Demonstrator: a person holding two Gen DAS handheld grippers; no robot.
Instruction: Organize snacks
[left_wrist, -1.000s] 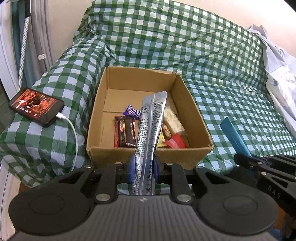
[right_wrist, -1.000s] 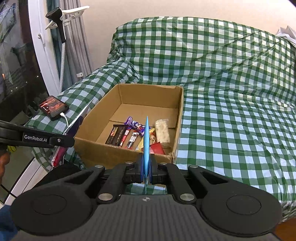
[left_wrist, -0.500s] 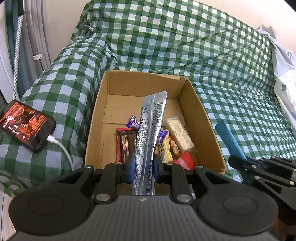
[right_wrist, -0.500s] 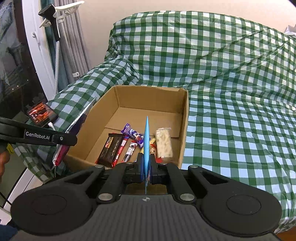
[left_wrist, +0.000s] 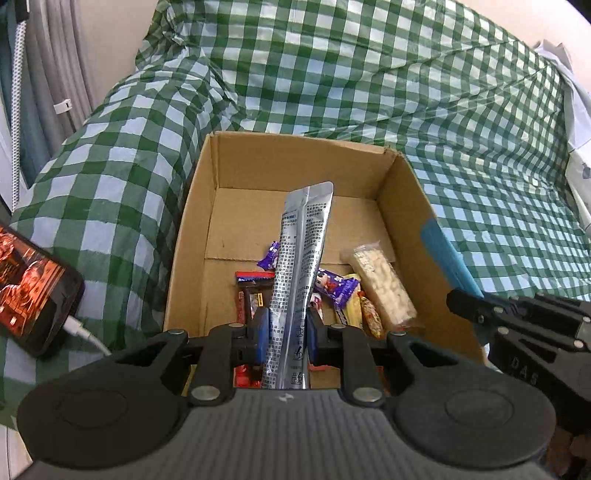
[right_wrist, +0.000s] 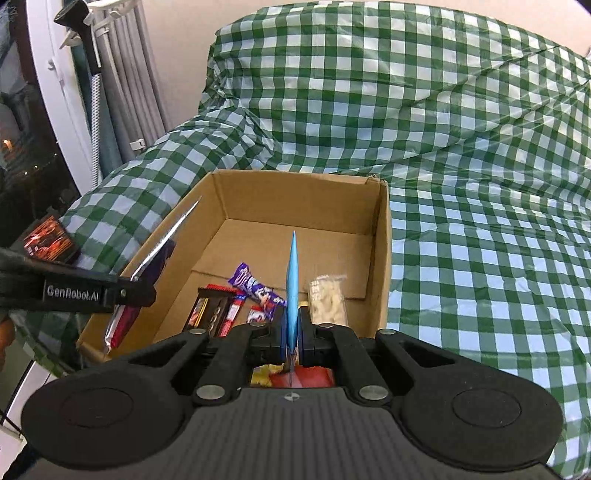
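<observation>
A: Status of both grippers?

B: The left gripper (left_wrist: 284, 332) has its fingers clamped on a silver foil sachet (left_wrist: 301, 266), held upright over the near end of the cardboard box (left_wrist: 295, 162). The right gripper (right_wrist: 291, 328) has its fingers pressed fully together on a thin blue packet (right_wrist: 293, 280), seen edge-on above the same box.

A: Box contents?

B: Chocolate bars (right_wrist: 210, 310), a purple wrapper (right_wrist: 255, 288) and a clear puffed-rice bar (left_wrist: 382, 284), all at the near end. The box sits on a bed with a green checked cover (left_wrist: 369, 74).

A: Failure risks?

B: Probably two. Released together, the grippers, being close, could collide. Released too near the rim, either flat packet could tip outside the near wall.
</observation>
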